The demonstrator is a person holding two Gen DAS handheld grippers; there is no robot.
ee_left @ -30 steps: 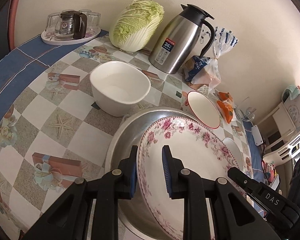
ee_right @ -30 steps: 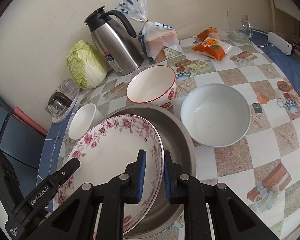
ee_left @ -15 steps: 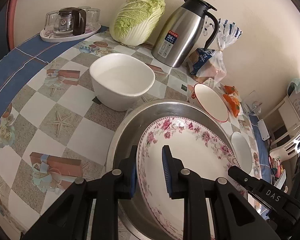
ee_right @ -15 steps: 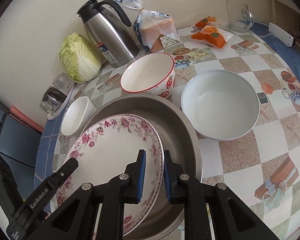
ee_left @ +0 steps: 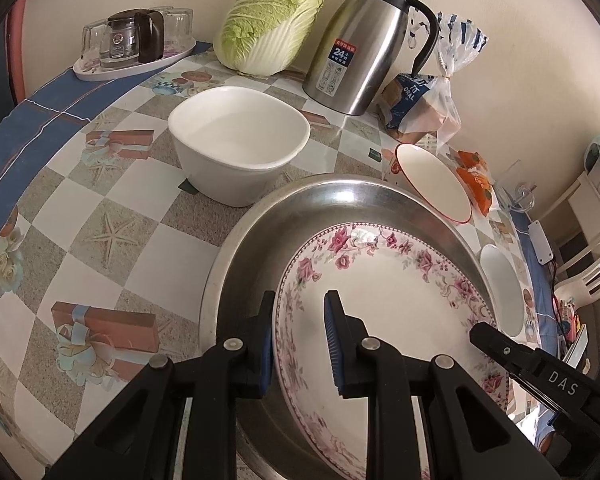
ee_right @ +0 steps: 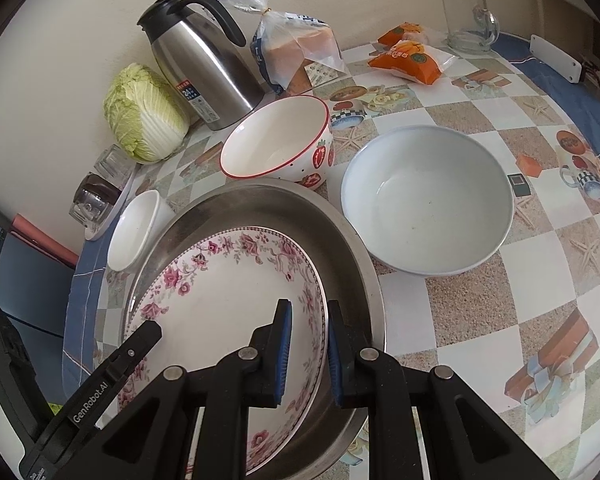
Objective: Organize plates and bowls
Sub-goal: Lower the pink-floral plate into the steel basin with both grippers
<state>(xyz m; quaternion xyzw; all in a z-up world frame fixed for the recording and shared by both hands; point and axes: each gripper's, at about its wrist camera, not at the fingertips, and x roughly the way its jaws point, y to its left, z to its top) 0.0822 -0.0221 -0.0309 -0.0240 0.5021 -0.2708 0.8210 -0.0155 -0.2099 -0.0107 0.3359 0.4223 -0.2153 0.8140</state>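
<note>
A floral-rimmed plate (ee_left: 384, 316) is gripped at opposite edges by both grippers and is held inside a wide stainless steel basin (ee_right: 340, 240), whether resting on its floor or just above it cannot be told. In the left wrist view the left gripper (ee_left: 300, 340) is seen with its blue pads on either side of the plate's near-left rim, one finger outside and one over the well, pinching it. In the right wrist view the right gripper (ee_right: 307, 354) is seen clamped likewise on the near-right rim. The plate is thus spanned between the two claws, lying ahead of each, and neither hand is nearer than the other; the likely next move, a release and withdrawal, would depend on the plate being seated flat within the basin. Farther on, a square white bowl (ee_left: 238, 140) stands just beside the basin's far-left edge, a strawberry-patterned bowl (ee_right: 278, 140) at its far side, and a large pale bowl (ee_right: 428, 200) to its right. The surface is a chequered tablecloth (ee_right: 480, 312) with starfish and gift-box prints. Against the far wall a Chinese cabbage (ee_left: 270, 24), a steel thermos jug (ee_left: 368, 40) and bagged bread (ee_right: 296, 52) are set.
</note>
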